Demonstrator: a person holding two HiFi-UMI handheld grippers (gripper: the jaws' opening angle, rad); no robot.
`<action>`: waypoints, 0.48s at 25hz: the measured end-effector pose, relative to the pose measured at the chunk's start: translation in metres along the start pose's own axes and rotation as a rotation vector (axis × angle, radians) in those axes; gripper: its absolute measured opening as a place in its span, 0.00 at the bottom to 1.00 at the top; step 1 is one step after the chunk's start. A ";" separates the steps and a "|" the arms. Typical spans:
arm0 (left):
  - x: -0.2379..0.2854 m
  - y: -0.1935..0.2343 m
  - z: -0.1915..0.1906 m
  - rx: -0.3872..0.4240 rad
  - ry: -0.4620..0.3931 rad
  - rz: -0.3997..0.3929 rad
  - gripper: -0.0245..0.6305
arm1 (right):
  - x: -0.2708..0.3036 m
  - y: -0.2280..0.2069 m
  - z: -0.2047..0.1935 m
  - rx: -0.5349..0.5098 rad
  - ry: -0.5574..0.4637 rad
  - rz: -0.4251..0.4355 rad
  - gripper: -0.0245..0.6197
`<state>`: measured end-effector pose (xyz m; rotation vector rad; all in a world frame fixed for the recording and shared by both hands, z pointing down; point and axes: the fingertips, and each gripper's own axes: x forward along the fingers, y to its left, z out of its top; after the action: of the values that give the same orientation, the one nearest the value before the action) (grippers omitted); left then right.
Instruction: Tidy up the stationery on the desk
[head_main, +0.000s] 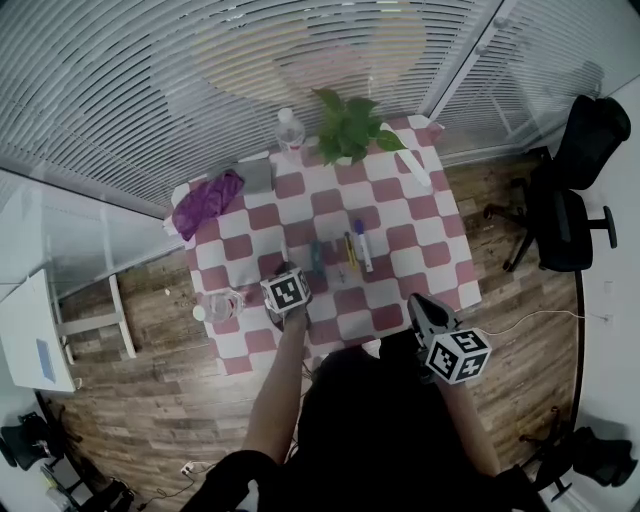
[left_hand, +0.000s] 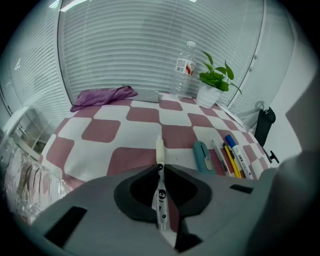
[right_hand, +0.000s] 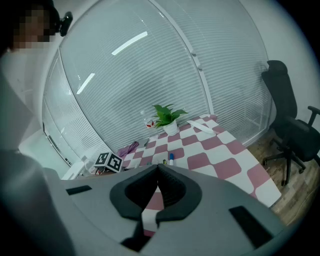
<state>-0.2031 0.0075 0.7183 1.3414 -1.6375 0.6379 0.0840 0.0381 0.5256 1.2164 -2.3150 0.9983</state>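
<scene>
Grip check: left tongs (left_hand: 161, 167) pinch a slim white pen with black print (left_hand: 160, 187), pads pressed on its barrel. Can't tell whether it's lifted off the red-and-white chequered worktop (left_hand: 100, 131). The pen's long axis runs 6 to 12 o'clock, straight along the tongs, pale end out front. Other stationery lies close by in a row at 2 o'clock, roughly parallel: teal utility knife (left_hand: 202, 156), grey pen (left_hand: 218, 154), yellow pen (left_hand: 230, 160), blue-capped white marker (left_hand: 236, 152). Likely drop spot is beside the knife, and the left hand is nearer. Right tongs (right_hand: 156, 172) are pressed together, empty, back by the near edge. Print on the pen, the marker and the clear plastic bottle (left_hand: 184, 62) is unreadable.
</scene>
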 end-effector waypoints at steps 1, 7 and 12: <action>0.000 -0.004 -0.001 0.022 0.007 0.005 0.14 | 0.000 0.000 0.000 0.000 -0.001 -0.001 0.07; 0.005 -0.021 0.002 0.031 0.019 -0.012 0.14 | -0.005 -0.001 -0.001 0.004 -0.009 -0.013 0.07; 0.005 -0.027 0.001 0.032 0.023 -0.008 0.14 | -0.008 -0.004 -0.002 0.010 -0.009 -0.022 0.07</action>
<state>-0.1782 -0.0035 0.7179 1.3579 -1.6088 0.6750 0.0919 0.0430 0.5240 1.2504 -2.3011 1.0000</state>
